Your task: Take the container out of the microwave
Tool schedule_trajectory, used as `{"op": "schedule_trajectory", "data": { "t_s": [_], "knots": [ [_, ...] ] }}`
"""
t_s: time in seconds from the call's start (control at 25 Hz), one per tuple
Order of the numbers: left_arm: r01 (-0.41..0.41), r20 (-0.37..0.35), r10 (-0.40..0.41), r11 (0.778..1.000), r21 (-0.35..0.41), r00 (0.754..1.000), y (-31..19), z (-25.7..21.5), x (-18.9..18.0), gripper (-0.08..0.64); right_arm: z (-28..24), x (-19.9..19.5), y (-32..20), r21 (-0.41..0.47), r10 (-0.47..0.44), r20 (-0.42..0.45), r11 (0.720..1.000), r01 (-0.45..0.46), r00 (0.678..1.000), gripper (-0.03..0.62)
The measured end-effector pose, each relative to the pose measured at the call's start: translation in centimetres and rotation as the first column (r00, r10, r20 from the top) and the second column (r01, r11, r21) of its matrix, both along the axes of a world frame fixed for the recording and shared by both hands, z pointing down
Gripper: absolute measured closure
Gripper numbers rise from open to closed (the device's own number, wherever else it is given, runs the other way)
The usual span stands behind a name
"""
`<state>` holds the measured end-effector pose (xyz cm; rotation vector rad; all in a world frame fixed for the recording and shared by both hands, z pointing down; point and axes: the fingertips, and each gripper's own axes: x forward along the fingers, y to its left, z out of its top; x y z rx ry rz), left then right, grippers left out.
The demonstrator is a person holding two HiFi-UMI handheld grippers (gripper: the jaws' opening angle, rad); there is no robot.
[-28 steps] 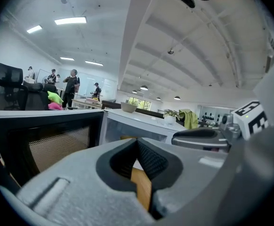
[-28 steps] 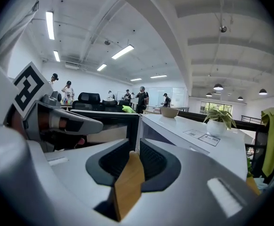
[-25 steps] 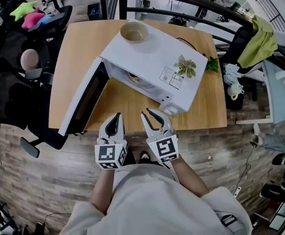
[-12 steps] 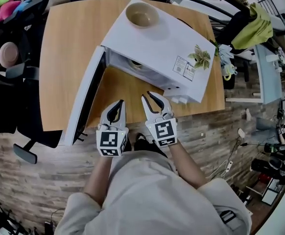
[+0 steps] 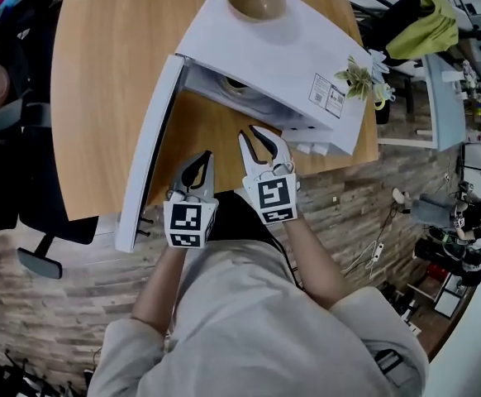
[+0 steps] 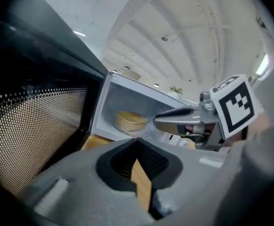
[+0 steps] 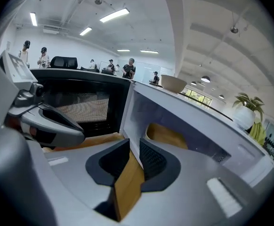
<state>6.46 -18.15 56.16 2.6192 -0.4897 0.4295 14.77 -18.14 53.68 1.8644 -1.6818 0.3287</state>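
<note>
Hovering before open microwave (image 5: 286,52), left gripper (image 5: 201,159) fingers pressed together, right gripper (image 5: 255,139) fingers spread, container (image 6: 130,121) clearest in gripper views.

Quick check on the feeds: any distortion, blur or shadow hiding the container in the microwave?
Left gripper view: strong fisheye, dark corners, container lit and readable. Right gripper view: same curvature, cavity evenly lit. Head view: the microwave roof shades the cavity, container barely visible.
</note>
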Motion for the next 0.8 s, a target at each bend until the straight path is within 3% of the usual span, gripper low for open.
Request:
{"op": "schedule_trajectory", "data": {
  "t_s": [0.2,0.36,0.8],
  "knots": [
    [-0.005,0.004,0.005,1.0,0.009,1.0,-0.6,0.7,0.3,0.557,0.8,0.3,-0.5,-0.02,-0.007,-0.031,1.0,0.007,1.0,0.511],
    [0.003,0.026,-0.003,1.0,0.008,1.0,-0.7,1.5,0.4,0.557,1.0,0.5,-1.1,-0.065,-0.047,-0.105,0.997,0.04,0.993,0.511],
    [0.115,0.052,-0.114,0.993,-0.002,0.992,-2.7,2.1,-0.6,0.557,2.9,0.8,-5.1,-0.22,-0.187,-0.222,0.966,0.138,0.957,0.511]
  ]
}}
